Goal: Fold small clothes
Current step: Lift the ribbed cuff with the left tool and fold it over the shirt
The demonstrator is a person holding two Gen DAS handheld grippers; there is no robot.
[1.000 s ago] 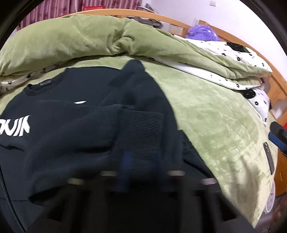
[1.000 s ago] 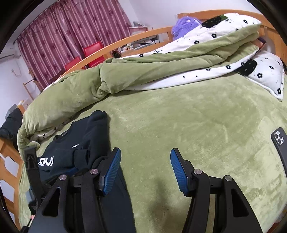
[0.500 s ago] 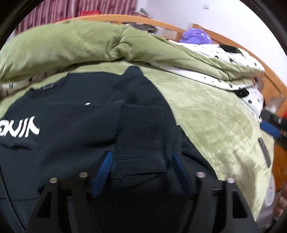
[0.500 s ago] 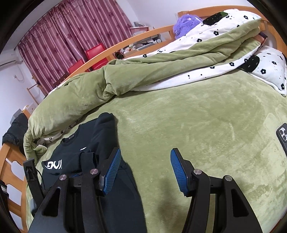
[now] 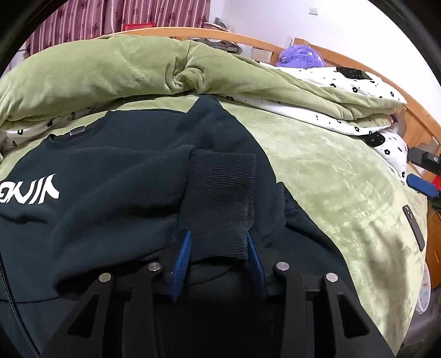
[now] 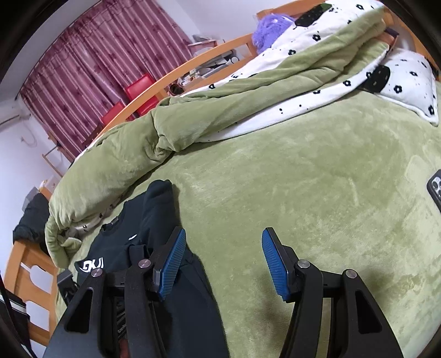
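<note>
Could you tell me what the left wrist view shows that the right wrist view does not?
Only the left wrist view shows the ribbed cuff lying between the left gripper pads, whose jaws have just been closing.

Only the right wrist view shows the red chairs and the right gripper open and empty over the green blanket.

Both show the dark sweatshirt, the phone and the purple plush.

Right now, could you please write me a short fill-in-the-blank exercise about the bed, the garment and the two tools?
1. The ribbed cuff of the dark navy sweatshirt lies between the blue pads of the ____ tool.
2. The lettering printed on the sweatshirt is ____.
3. The right tool hovers over the ____ plush blanket, holding nothing.
4. The dark smartphone lies ____ from the sweatshirt.

Missing words: left; white; green; apart
</note>
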